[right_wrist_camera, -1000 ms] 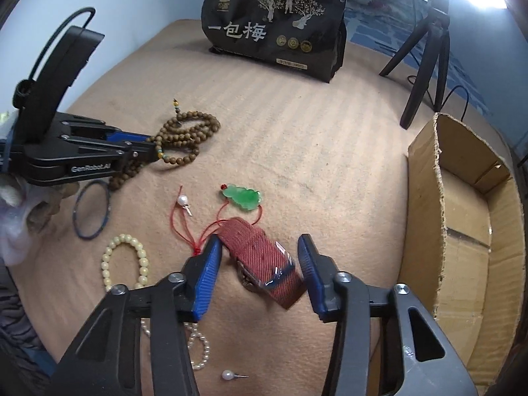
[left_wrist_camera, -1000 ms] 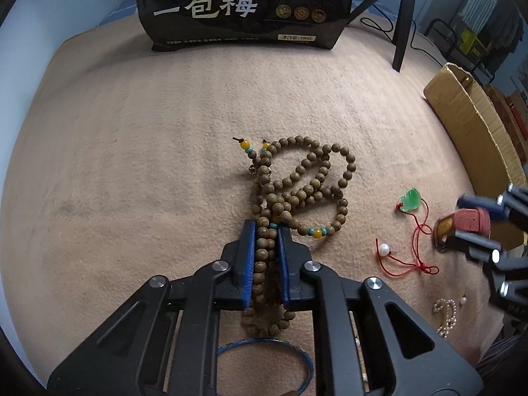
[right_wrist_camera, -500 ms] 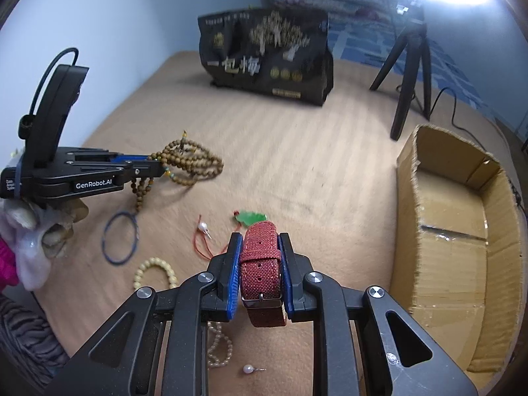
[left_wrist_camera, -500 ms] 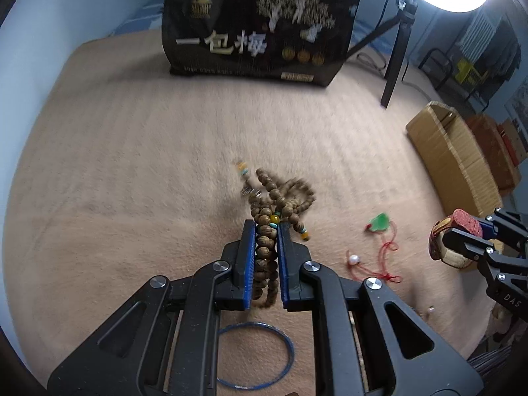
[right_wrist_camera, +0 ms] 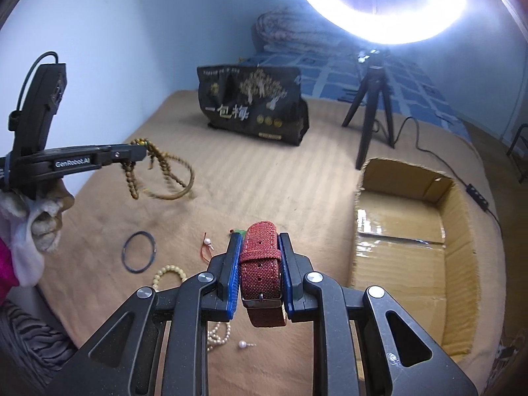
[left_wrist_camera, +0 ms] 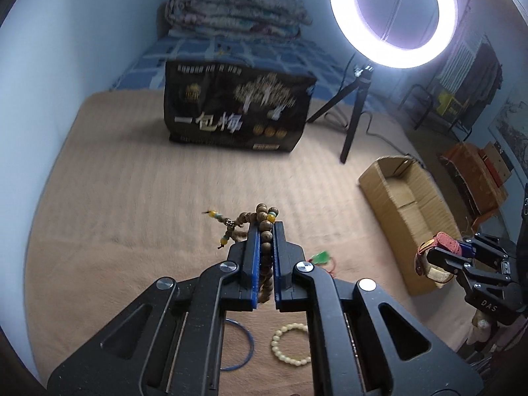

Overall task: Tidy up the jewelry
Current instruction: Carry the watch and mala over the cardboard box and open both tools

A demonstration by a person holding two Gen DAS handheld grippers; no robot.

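My left gripper is shut on a brown wooden bead necklace and holds it in the air above the tan blanket; the loops hang swinging in the right wrist view. My right gripper is shut on a red fabric watch strap, lifted off the blanket; it also shows in the left wrist view. An open cardboard box lies to the right. On the blanket remain a blue bangle, a cream bead bracelet, a green pendant and a pearl earring.
A black printed bag stands at the back of the blanket. A tripod with a bright ring light stands behind the box, its cable trailing right. A folded quilt lies far back.
Both grippers have risen from the blanket. The bead necklace has been lifted clear and swings. The right gripper closed on the red strap and raised it.
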